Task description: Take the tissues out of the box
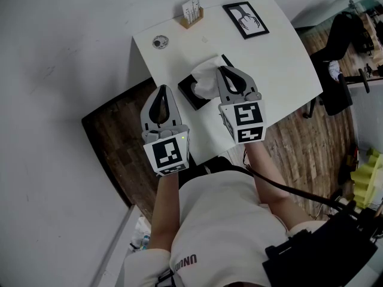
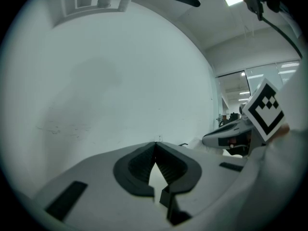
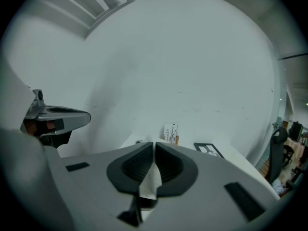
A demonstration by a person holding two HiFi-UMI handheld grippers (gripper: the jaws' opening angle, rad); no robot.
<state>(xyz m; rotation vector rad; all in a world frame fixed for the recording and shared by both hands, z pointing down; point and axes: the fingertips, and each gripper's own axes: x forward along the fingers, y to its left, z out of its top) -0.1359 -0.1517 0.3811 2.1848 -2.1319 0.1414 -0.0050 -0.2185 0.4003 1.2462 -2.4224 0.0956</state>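
Note:
A black tissue box (image 1: pixel 189 95) lies on the white table (image 1: pixel 281 58). A white tissue (image 1: pixel 206 79) rises out of its top. My right gripper (image 1: pixel 222 69) is over the box and shut on that tissue. In the right gripper view the tissue (image 3: pixel 151 183) hangs pinched between the dark pads of the right gripper (image 3: pixel 154 144). My left gripper (image 1: pixel 163 89) hovers left of the box at the table's near-left edge. In the left gripper view the left gripper (image 2: pixel 155 144) has its jaws together at the tips with nothing in them.
A wooden card holder (image 1: pixel 192 12) with cards, a black-framed picture (image 1: pixel 245 19) and a small round object (image 1: pixel 160 42) sit at the table's far side. A black office chair (image 1: pixel 335 70) stands on the wooden floor to the right. White walls lie behind.

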